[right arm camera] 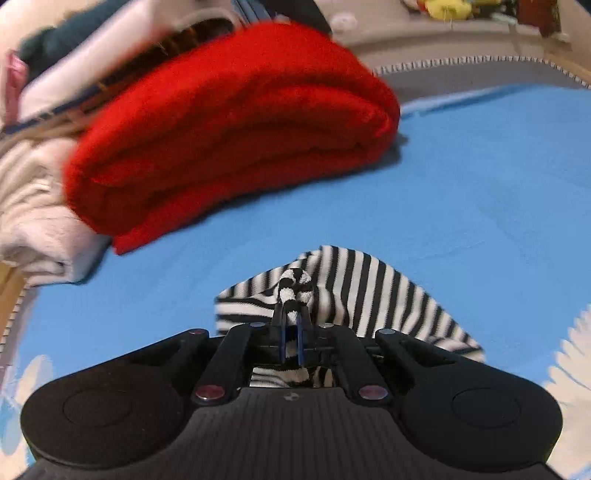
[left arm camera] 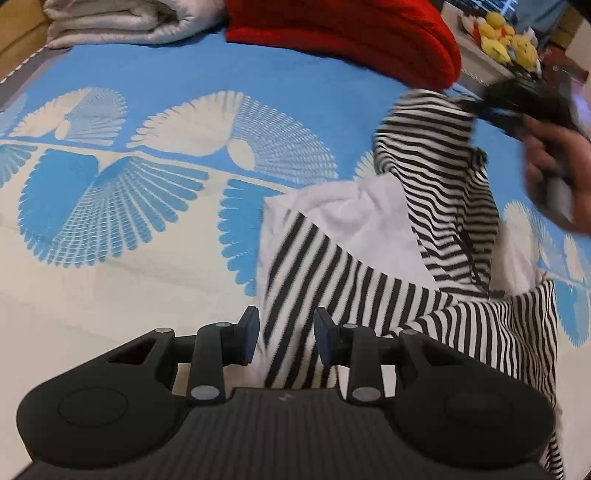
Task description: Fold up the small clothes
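No writing is legible. One striped shirt is pinched by the right gripper; the left gripper gapes empty beside one red sweater.

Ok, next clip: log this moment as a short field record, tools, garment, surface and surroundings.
left tool: open, over the striped garment's near edge, gripping nothing
right tool: shut on a bunched fold of the striped garment, lifting it
garment state: crumpled, partly raised, not yet folded
surface: blue and white patterned bedspread
nearby: folded red knit; folded white bedding
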`<state>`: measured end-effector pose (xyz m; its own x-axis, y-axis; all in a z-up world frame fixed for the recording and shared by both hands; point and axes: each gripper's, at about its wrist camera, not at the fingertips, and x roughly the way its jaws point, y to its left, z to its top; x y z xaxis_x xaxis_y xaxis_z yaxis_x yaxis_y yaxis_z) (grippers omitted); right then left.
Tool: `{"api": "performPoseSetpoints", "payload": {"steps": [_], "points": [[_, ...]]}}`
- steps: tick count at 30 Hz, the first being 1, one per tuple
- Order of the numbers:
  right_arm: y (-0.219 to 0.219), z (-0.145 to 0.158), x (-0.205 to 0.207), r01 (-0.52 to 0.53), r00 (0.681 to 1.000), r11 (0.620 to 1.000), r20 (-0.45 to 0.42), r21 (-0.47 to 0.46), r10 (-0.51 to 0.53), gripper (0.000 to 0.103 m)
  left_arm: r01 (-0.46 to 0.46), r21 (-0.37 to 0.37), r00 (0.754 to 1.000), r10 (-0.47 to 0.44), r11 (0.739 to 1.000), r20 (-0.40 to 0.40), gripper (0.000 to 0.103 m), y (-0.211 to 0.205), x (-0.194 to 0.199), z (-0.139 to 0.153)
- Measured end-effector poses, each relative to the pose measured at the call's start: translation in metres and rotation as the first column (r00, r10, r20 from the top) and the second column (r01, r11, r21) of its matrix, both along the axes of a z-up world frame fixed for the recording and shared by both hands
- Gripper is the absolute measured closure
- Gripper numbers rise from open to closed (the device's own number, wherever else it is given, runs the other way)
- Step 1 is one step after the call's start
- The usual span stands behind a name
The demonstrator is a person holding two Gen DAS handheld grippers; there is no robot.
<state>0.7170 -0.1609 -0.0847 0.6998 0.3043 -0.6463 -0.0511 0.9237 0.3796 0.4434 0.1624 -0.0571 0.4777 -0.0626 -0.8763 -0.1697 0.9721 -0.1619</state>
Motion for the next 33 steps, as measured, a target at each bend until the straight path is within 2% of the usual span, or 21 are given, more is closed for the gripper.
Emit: {"api": "performPoseSetpoints", "payload": {"steps": [3,7,10,12,13,15,16,17,19,21,23,24,25,26,28,30,33], "points": [[-0.006,0.035,-0.064,-0.034,0.997,0.999,0.072,0.001,0.034,0.098,-0.019,-0.015,1.000,0.019,1.000,0.015,0.067,0.008,-0.003,0.009],[-0.016,0.065,-0.179,-0.052,0.991,0.999,0.127,0.000,0.052,0.098,-0.037,-0.020,0.999,0.038,0.999,0.036,0.067,0.012,-0.009,0.019],[-0.018,0.070,-0.273,-0.084,0.987,0.996,0.132,-0.027,0.087,0.098,-0.027,-0.020,0.998,0.028,0.999,0.047,0.067,0.007,-0.015,0.024],[-0.011,0.060,-0.336,-0.164,0.983,0.985,0.078,-0.047,0.167,0.097,-0.013,-0.008,0.998,0.013,1.000,0.054,0.067,0.000,-0.019,0.025],[-0.006,0.052,-0.360,-0.242,0.970,0.969,0.021,-0.046,0.243,0.096,-0.006,-0.006,0.999,0.007,1.000,0.052,0.067,-0.003,-0.021,0.025],[-0.002,0.038,-0.396,-0.380,0.923,0.925,-0.072,0.003,0.379,0.096,-0.005,-0.021,0.999,0.006,1.000,0.031,0.067,-0.009,-0.024,0.018],[-0.004,0.035,-0.410,-0.437,0.896,0.899,-0.077,0.023,0.438,0.096,-0.007,-0.039,1.000,0.007,0.999,0.020,0.067,-0.010,-0.025,0.015],[-0.008,0.036,-0.420,-0.462,0.886,0.887,-0.049,0.008,0.462,0.096,-0.009,-0.063,1.000,0.009,0.998,0.009,0.067,-0.013,-0.026,0.012],[-0.025,0.040,-0.420,-0.423,0.906,0.905,-0.001,-0.036,0.423,0.095,-0.015,-0.110,1.000,0.015,0.994,-0.007,0.067,-0.019,-0.025,0.007],[-0.051,0.040,-0.395,-0.322,0.947,0.946,-0.002,0.030,0.322,0.094,-0.017,-0.152,1.000,0.015,0.988,-0.020,0.067,-0.027,-0.022,0.002],[-0.078,0.037,-0.366,-0.176,0.984,0.980,-0.006,0.095,0.177,0.080,-0.023,-0.195,0.999,0.015,0.981,-0.042,0.067,-0.035,-0.018,-0.006],[-0.091,0.034,-0.350,-0.100,0.995,0.989,-0.021,0.106,0.103,0.068,-0.023,-0.212,0.998,0.011,0.977,-0.054,0.067,-0.039,-0.015,-0.009],[-0.103,0.030,-0.337,-0.041,0.998,0.993,-0.033,0.108,0.044,0.060,-0.017,-0.225,0.998,0.003,0.974,-0.065,0.067,-0.045,-0.013,-0.013],[-0.116,0.026,-0.324,0.025,0.999,0.993,-0.051,0.119,-0.019,0.057,-0.011,-0.231,0.997,-0.007,0.973,-0.078,0.067,-0.051,-0.009,-0.017],[-0.134,0.013,-0.304,0.087,0.992,0.981,-0.104,0.173,-0.070,0.053,-0.001,-0.226,0.994,-0.024,0.974,-0.108,0.067,-0.064,-0.003,-0.027],[-0.140,-0.001,-0.289,0.107,0.985,0.968,-0.159,0.227,-0.072,0.050,0.017,-0.214,0.989,-0.047,0.977,-0.138,0.058,-0.075,0.002,-0.036],[-0.128,-0.020,-0.274,0.095,0.973,0.961,-0.226,0.260,-0.035,0.044,0.051,-0.205,0.982,-0.086,0.977,-0.166,0.056,-0.090,0.008,-0.046]]}}
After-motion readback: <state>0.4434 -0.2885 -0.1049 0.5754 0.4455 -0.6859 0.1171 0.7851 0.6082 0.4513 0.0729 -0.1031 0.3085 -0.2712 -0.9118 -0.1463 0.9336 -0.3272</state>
